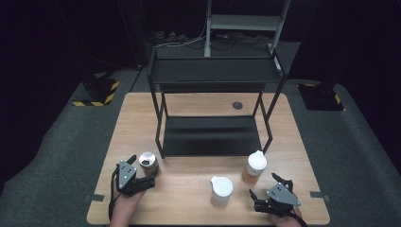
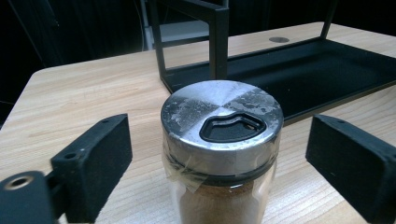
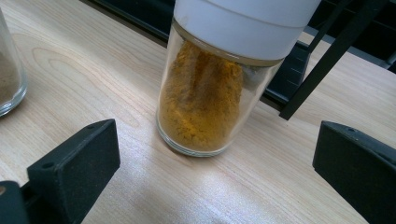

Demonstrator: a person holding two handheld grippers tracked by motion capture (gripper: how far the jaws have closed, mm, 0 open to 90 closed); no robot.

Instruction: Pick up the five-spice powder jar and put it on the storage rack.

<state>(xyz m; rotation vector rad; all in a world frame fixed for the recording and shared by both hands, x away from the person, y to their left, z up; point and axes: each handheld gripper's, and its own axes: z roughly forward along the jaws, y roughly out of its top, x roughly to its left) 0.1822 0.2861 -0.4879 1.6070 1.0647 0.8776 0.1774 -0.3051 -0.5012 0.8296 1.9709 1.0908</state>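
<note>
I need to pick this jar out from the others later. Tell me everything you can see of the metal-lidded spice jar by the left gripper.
The metal-lidded spice jar is a clear glass cylinder holding brown powder, standing upright on the wooden table in front of the black rack's left leg. Its brushed silver lid is scuffed, with a black flip-tab inset on top, and clear tape runs across the lid's rim. It sits between the left gripper's black pads, which stand apart from it on both sides.

Ahead of my claws there's a light wooden table (image 1: pixel 198 104) with a black two-tier metal shelf (image 1: pixel 213 71) standing on it. Grey carpet floor (image 1: pixel 61 156) all around, yellow-black striped bases (image 1: pixel 97 92) off to both sides, a white frame (image 1: pixel 246 21) behind. Pretty dark room beyond.
</note>
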